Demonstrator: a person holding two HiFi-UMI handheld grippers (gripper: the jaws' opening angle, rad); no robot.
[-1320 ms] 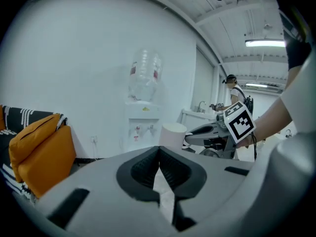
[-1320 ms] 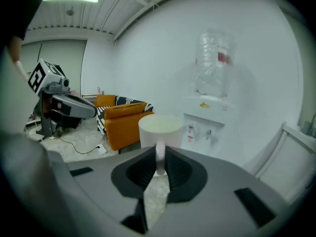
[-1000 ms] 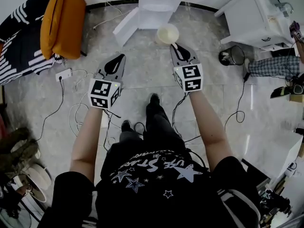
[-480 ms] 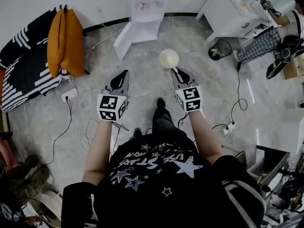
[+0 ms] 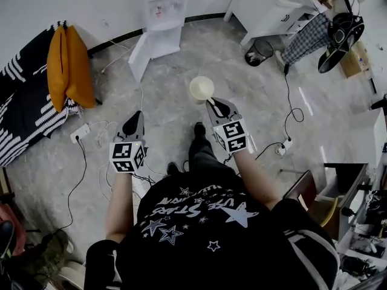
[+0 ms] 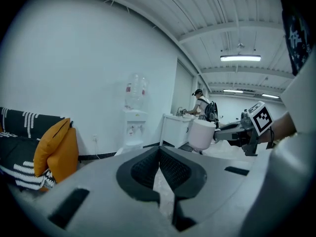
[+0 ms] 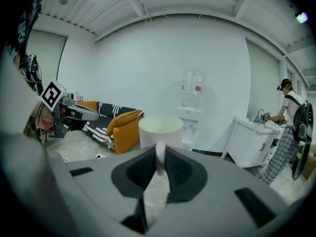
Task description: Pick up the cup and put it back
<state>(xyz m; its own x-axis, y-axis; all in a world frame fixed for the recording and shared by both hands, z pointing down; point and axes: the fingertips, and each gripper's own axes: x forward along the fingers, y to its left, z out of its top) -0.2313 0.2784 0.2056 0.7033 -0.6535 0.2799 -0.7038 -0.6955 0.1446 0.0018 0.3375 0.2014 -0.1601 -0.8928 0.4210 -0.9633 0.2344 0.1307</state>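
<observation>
A bright room with white walls and a grey stone floor [image 5: 199, 53], seen from above by a standing person who holds a gripper in each hand. No bench is in sight close by.

The right gripper [image 5: 209, 102] has its fingers [image 7: 180, 174] drawn in narrow on the thin handle [image 7: 159, 157] of a white cup [image 7: 160, 130]. The cup sits upright just beyond the fingertips, mouth up, high above the floor and touching nothing else. It looks empty. The left gripper [image 5: 138, 115] hangs level with it, off to the left and well apart, its fingers [image 6: 143, 169] pressed together on nothing.

The pick-up looks done, so this is the carrying stage. The next move calls for keeping the cup upright, bringing it over a resting place, and lowering it until its base sits flat before the fingers part. That place is not evident here.

Further ahead of the fingers a water dispenser [image 5: 160, 8] stands against the wall. To the left are an orange cushion [image 5: 66, 59] and a striped sofa [image 5: 24, 107], with loose cables [image 5: 103, 144] on the floor. Far ahead to the right, another person [image 5: 314, 23] stands at a white cabinet [image 5: 266, 5].
</observation>
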